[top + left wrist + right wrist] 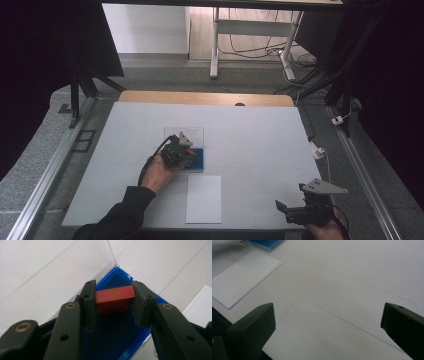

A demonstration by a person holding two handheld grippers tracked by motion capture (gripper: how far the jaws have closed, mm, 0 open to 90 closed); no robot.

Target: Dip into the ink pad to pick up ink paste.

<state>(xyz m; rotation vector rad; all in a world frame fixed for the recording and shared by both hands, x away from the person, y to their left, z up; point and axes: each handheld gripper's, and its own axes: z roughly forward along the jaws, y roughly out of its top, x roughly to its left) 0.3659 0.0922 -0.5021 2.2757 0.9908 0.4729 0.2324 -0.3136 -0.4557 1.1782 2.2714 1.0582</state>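
A small red block (113,298) with a gold character on its top face sits over the dark blue inside of a shallow blue box (125,277). My left gripper (114,291) is shut on it, a pad pressing on each end. From above, the left gripper (181,150) points down into the blue box (200,161) near the table's middle. A clear lid (195,132) lies just behind the box. My right gripper (286,209) rests low at the front right. In its own view the right gripper (328,322) stands open over bare table.
A white sheet of paper (203,198) lies at the front of the table, just in front of the box; the same sheet (242,277) appears at the left of the right gripper view. The white tabletop (260,145) has a wooden strip along its far edge.
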